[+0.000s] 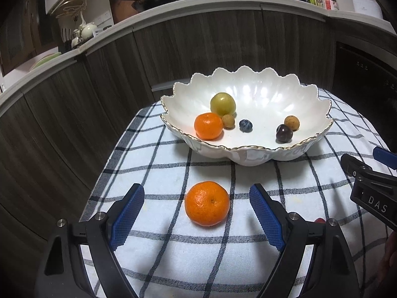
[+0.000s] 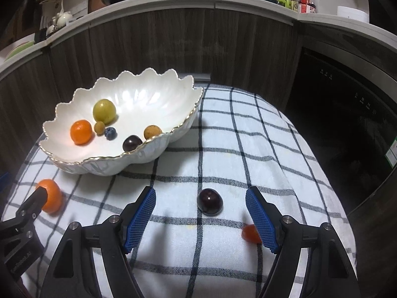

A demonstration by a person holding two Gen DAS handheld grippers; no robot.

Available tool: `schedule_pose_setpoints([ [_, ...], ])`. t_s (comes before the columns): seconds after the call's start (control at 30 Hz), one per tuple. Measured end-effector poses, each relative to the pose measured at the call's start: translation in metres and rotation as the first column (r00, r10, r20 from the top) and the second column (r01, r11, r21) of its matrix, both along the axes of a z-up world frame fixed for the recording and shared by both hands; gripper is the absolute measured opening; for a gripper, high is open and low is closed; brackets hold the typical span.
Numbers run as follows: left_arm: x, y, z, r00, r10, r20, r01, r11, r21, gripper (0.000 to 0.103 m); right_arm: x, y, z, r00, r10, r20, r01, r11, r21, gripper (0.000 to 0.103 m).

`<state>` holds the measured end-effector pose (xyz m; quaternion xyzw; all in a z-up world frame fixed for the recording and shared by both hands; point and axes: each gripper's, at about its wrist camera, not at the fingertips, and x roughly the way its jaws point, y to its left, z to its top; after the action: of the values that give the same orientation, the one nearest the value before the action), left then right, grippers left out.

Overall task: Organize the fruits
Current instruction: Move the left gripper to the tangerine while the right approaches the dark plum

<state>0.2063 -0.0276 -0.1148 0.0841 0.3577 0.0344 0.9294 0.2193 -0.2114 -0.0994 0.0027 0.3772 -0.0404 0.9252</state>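
Note:
A white scalloped bowl (image 1: pixel 310 104) stands on the checked cloth and holds an orange mandarin (image 1: pixel 208 126), a green plum (image 1: pixel 222 104), two brown longans, a blueberry (image 1: pixel 245 125) and a dark plum (image 1: pixel 284 133). A second mandarin (image 1: pixel 207 203) lies on the cloth just ahead of my open left gripper (image 1: pixel 197 192). In the right wrist view a dark plum (image 2: pixel 209 201) lies just ahead of my open right gripper (image 2: pixel 201 195). A small red fruit (image 2: pixel 250 233) sits by its right finger. The bowl (image 2: pixel 173 104) is at the left there.
The checked cloth (image 2: pixel 248 149) covers a small table with edges close on all sides. Dark wood cabinets (image 1: pixel 223 44) and a counter with a pan and bottles stand behind. A dark appliance (image 2: pixel 347 124) is at the right.

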Motion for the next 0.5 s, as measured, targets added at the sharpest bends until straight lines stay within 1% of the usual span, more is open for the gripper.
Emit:
schedule_pose_setpoints([
  [0.33,0.01,-0.002,-0.009,1.0,-0.001,-0.024,0.001,1.0,-0.002,0.086,0.012,-0.003,-0.011,0.999,-0.018,-0.028,0.018,1.0,0.006,0.075],
  [0.43,0.012,-0.002,-0.013,0.999,-0.002,-0.041,0.003,1.0,0.001,0.083,0.017,-0.005,-0.016,0.999,-0.02,-0.044,0.02,1.0,0.012,0.067],
  [0.5,0.013,-0.002,-0.016,0.999,-0.005,-0.053,0.005,1.0,-0.001,0.081,0.02,-0.006,-0.02,0.998,-0.018,-0.059,0.019,1.0,0.019,0.064],
])
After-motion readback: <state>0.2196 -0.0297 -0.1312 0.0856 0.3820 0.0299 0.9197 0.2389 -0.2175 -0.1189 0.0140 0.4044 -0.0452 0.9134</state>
